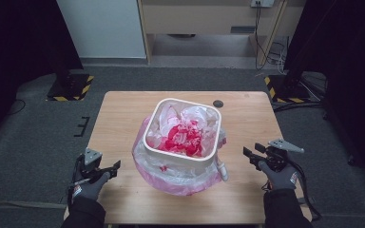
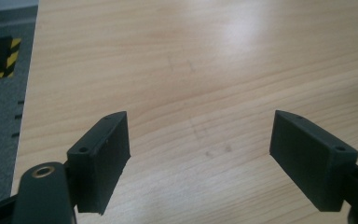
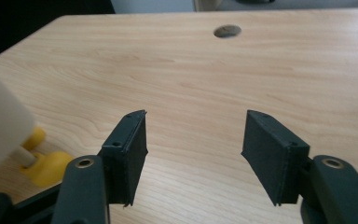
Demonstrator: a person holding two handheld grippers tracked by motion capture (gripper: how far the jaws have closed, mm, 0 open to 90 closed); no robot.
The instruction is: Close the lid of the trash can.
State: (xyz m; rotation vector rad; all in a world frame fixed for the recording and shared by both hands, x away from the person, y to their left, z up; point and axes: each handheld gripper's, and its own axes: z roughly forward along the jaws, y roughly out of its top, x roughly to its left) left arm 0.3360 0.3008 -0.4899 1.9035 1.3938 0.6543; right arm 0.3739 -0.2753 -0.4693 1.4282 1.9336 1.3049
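We have a white square bin standing mid-table, lined with a pink-and-clear plastic bag whose loose skirt spills down around the bin's near and left sides. Red and white crumpled waste sits inside. Our left gripper hovers near the table's near-left corner, just left of the bag's skirt, and our right gripper hangs on the right, level with the bin's near corner. Both tongs stand wide open and hold nothing; in the left gripper view and the right gripper view we see only bare wood of the table between the jaws.

The work we judge to be in hand is gathering the bag's edge, and here lie the risks. The film is thin and slack, so a pinch taken too shallow could slip off, while one taken too hard or dragged against the bin's rim could tear it. If we pull on one side alone, the light bin could tip or slide toward that hand and spill its waste. A white-and-yellow object lies beside the bin's near-right corner, close to our right gripper; a careless reach could knock it off the near edge.
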